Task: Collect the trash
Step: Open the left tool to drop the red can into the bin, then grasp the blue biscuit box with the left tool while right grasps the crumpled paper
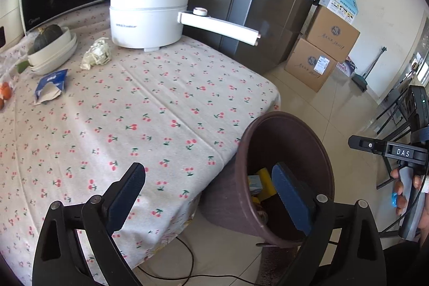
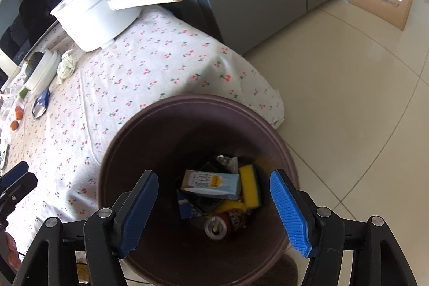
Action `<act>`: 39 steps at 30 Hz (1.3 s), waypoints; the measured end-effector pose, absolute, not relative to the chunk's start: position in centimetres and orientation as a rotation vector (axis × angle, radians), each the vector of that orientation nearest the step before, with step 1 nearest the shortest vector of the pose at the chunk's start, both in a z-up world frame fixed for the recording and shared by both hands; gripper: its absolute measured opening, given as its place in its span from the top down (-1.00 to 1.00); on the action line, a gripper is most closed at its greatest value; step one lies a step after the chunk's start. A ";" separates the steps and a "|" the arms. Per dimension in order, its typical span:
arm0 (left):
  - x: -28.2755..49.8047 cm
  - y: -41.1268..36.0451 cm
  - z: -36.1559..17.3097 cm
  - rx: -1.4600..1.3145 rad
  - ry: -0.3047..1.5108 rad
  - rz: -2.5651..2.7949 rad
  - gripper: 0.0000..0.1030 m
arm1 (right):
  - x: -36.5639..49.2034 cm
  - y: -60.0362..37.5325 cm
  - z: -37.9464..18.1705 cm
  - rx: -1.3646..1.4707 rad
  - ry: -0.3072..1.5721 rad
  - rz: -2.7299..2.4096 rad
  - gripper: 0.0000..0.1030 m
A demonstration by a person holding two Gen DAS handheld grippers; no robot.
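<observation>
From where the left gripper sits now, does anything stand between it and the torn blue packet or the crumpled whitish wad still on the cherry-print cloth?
Nothing visible does. The open left gripper faces bare cherry-print tablecloth up to the torn blue packet and the crumpled whitish wad. The white electric pot and stacked white bowls stand beside them, not in the path.

Left wrist cam looks fwd over the table [image 1: 166, 103] edge toward the pot [image 1: 147, 15], bin [image 1: 289, 168] close below-right of its fingers. Right wrist cam sits close above the bin [image 2: 187, 114], aimed down into it, table up-left. Both views share bin, pot [image 2: 91, 18], table [image 2: 128, 66], fridge [image 1: 268, 4].
</observation>
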State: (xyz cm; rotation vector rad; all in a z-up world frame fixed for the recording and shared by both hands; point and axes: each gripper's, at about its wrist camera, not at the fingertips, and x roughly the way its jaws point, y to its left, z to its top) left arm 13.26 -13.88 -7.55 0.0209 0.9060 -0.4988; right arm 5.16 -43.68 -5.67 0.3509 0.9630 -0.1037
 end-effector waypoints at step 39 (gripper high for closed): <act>23.9 14.0 -10.7 -0.167 0.955 0.006 -1.00 | 23.1 -18.4 -6.9 0.119 1.006 0.108 -0.67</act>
